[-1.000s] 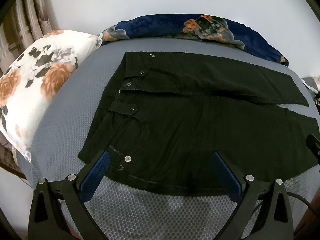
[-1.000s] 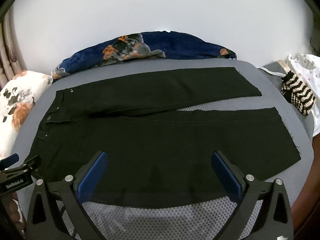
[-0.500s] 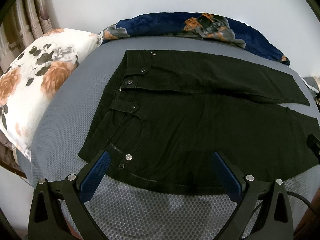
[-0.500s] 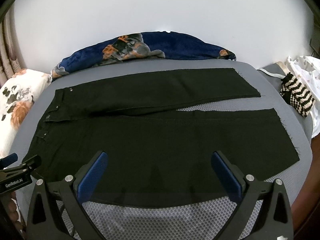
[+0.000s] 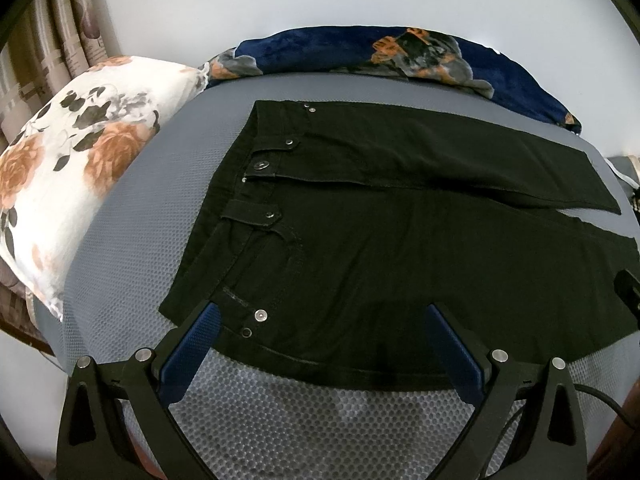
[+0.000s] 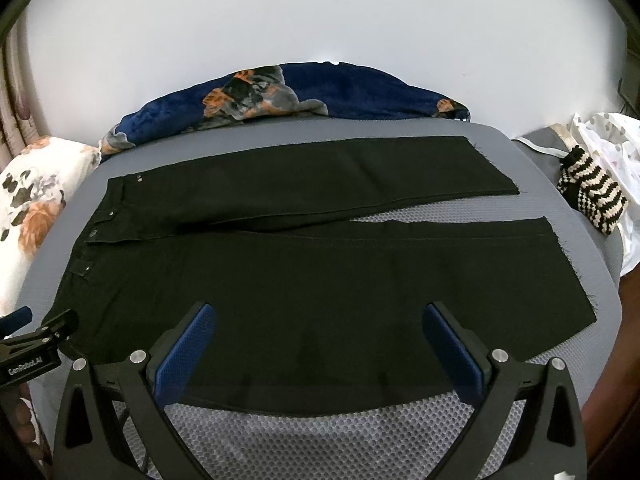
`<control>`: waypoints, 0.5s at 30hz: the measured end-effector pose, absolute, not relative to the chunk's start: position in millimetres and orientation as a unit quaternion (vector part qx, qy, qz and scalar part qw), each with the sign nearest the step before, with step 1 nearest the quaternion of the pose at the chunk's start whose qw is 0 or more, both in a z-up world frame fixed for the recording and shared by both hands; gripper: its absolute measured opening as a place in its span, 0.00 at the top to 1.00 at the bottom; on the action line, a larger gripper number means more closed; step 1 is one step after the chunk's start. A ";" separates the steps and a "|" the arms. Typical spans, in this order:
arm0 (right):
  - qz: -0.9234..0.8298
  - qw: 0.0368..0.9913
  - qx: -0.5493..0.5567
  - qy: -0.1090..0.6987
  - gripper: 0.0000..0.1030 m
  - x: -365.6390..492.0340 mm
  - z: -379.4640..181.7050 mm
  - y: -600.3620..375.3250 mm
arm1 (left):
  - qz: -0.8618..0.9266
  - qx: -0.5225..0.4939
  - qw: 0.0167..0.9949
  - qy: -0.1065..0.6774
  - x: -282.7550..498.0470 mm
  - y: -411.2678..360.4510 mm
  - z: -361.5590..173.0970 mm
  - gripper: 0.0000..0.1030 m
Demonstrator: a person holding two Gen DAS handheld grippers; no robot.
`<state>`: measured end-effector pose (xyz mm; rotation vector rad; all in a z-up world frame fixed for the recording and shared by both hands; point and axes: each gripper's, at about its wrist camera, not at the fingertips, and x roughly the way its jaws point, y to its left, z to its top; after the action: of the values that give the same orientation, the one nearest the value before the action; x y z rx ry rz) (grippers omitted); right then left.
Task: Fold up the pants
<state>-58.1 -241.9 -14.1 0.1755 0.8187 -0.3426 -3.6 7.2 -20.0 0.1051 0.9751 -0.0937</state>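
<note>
Pants [image 6: 320, 280] flat on bed [image 6: 320, 424], unfolded; left gripper [image 5: 320, 316] and right gripper [image 6: 320, 312] released, empty, at near edge; next, grasp near leg's edge, fold onto far leg.

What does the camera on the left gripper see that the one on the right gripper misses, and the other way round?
Only the left wrist view shows the striped curtain and the front pocket stitching at close range.

Only the right wrist view shows both frayed leg hems, the black-and-cream striped knit and the white dotted cloth at the right edge.

Both show the black pants laid flat on the grey mesh surface, the floral pillow, the navy floral blanket, and an open gripper: left gripper, right gripper.
</note>
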 end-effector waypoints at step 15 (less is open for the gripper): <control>-0.169 0.898 0.084 0.398 0.00 -56.3 -15.1 -240.4 | -0.044 0.050 0.881 0.468 -3.5 6.5 -20.0 0.02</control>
<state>-56.3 -240.4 -15.1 0.1744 0.8248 -0.3494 -3.5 6.5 -20.0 0.1044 0.9743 -0.0921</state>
